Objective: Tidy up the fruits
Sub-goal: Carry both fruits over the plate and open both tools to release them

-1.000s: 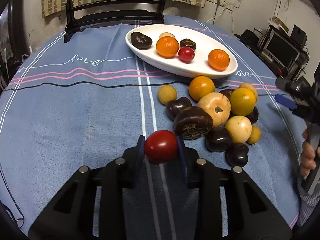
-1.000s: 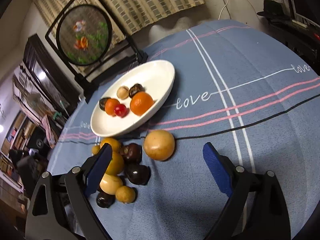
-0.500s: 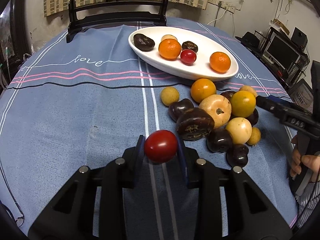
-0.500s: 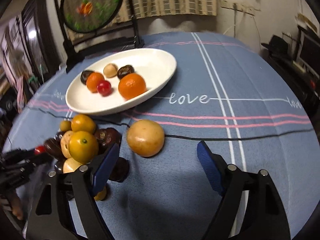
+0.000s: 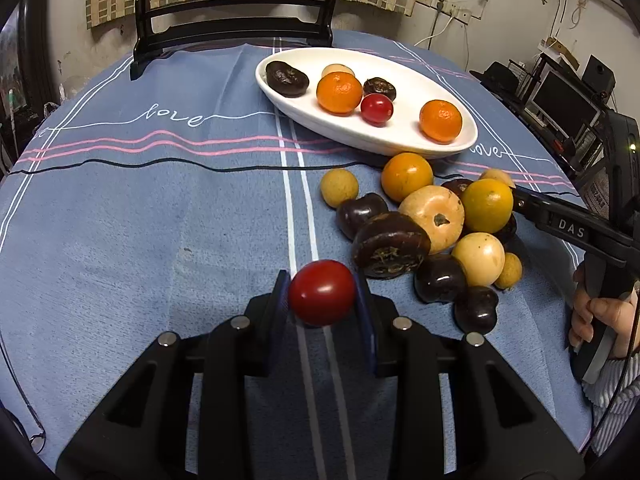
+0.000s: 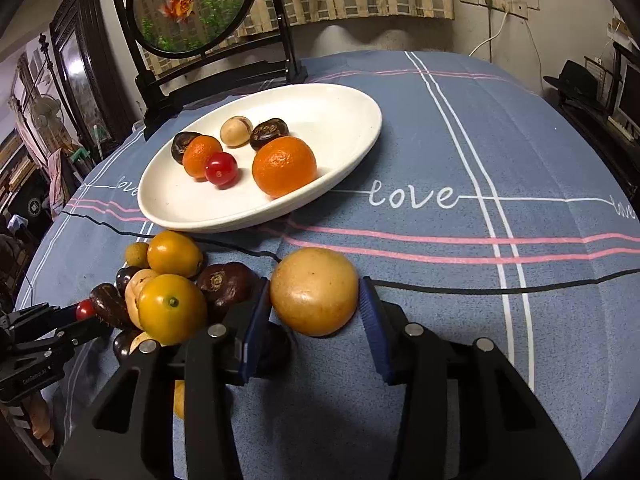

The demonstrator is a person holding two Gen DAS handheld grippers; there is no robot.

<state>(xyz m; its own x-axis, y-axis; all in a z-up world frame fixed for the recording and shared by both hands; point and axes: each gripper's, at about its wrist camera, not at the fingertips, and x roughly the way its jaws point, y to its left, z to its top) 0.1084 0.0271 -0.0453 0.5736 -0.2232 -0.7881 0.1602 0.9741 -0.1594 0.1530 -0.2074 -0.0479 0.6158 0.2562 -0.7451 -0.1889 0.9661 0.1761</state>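
Nearest in the left wrist view, the left gripper (image 5: 322, 298) is clenched on a cherry tomato (image 5: 322, 293), its pads pressed on the fruit's left and right sides and holding it above the blue tablecloth (image 5: 160, 216). The tomato is judged light, smooth and thin-skinned, so a gentle squeeze across its widest part should serve; harder pressure could split it.

In the right wrist view, the right gripper (image 6: 314, 312) is closing its jaws around a round tan fruit (image 6: 315, 291) that rests on the cloth; the pads sit at its left and right flanks. This fruit looks firmer and heavier, and its equator is the sensible place to hold.

Just left of it lies a heap of yellow, pale and dark fruits (image 6: 172, 308). Farther off stands the white oval dish (image 6: 352, 148), already holding two oranges, a red tomato and some dark and pale pieces.
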